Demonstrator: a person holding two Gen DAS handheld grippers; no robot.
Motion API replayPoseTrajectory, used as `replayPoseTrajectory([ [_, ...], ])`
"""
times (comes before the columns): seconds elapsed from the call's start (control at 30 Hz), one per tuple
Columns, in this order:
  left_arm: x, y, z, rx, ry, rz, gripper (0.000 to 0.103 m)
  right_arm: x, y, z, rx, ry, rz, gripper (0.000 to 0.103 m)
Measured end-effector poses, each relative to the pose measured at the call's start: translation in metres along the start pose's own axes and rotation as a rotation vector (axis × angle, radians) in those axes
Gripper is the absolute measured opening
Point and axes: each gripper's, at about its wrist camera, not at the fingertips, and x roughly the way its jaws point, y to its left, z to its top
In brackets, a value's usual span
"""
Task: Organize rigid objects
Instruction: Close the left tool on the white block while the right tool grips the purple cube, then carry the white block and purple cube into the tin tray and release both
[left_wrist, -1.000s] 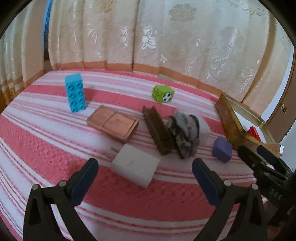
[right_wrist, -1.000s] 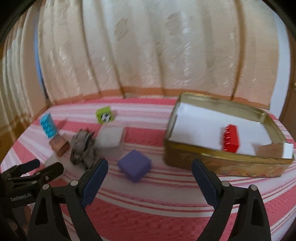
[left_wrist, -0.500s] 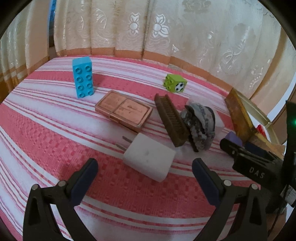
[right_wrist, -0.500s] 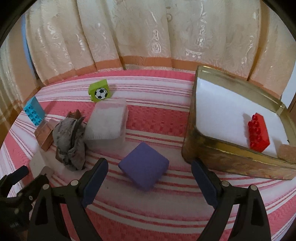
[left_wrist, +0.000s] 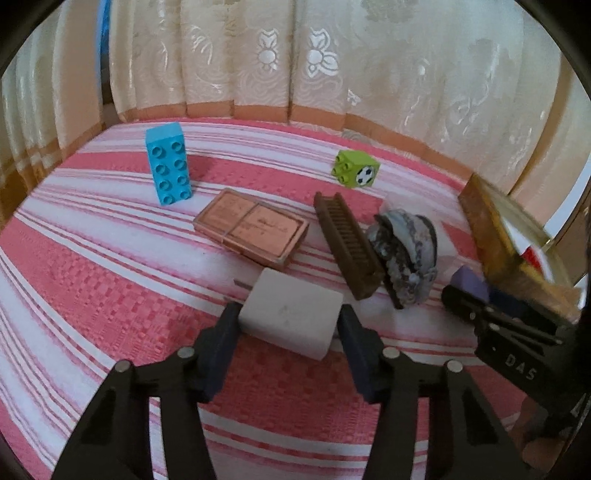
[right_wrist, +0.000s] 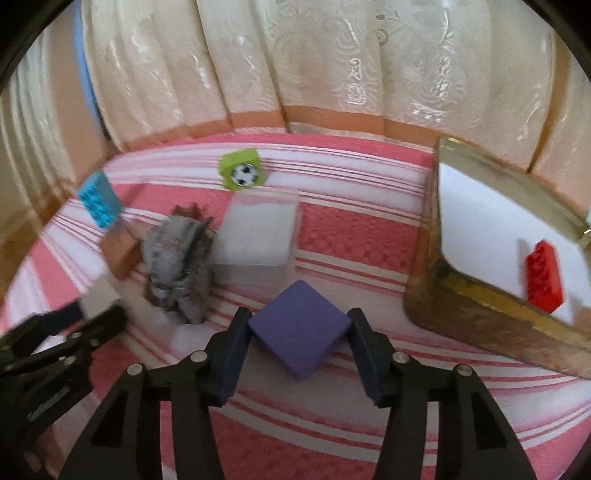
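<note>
A white plug-in charger lies on the pink striped cloth. My left gripper is closing on it, and both pads touch its sides. A purple cube sits corner-on between the fingers of my right gripper, whose jaws are closing with the pads against two opposite corners. In the left wrist view the cube shows only partly, behind the right gripper's black fingers. The right wrist view catches the left gripper's fingers on the charger at the lower left.
A gold tin at the right holds a red brick. Further back lie a blue brick, a green football cube, a copper case, a brown comb, a grey cloth and a translucent box. Curtains close off the back.
Both grippers stood wide open earlier; now each has drawn its jaws in, the left onto the charger, the right onto the purple cube. The right gripper also came closer to the cube.
</note>
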Motion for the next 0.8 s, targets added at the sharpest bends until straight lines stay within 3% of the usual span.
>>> replayPoseTrajectory([
  [0.1,-0.003,0.009,-0.001,-0.048,-0.013,-0.043,0.052,-0.005,-0.005,-0.002,0.04,-0.019,0.068,0.055],
  [0.27,-0.009,0.012,-0.002,-0.073,-0.044,-0.042,0.049,-0.025,-0.003,-0.002,0.053,-0.109,0.127,0.055],
  [0.53,-0.025,0.016,-0.004,-0.097,-0.132,-0.03,0.046,-0.057,0.002,-0.001,0.019,-0.279,0.127,0.055],
  [0.8,-0.03,0.015,-0.005,-0.085,-0.158,-0.028,0.046,-0.063,-0.004,-0.002,0.033,-0.312,0.11,0.055],
])
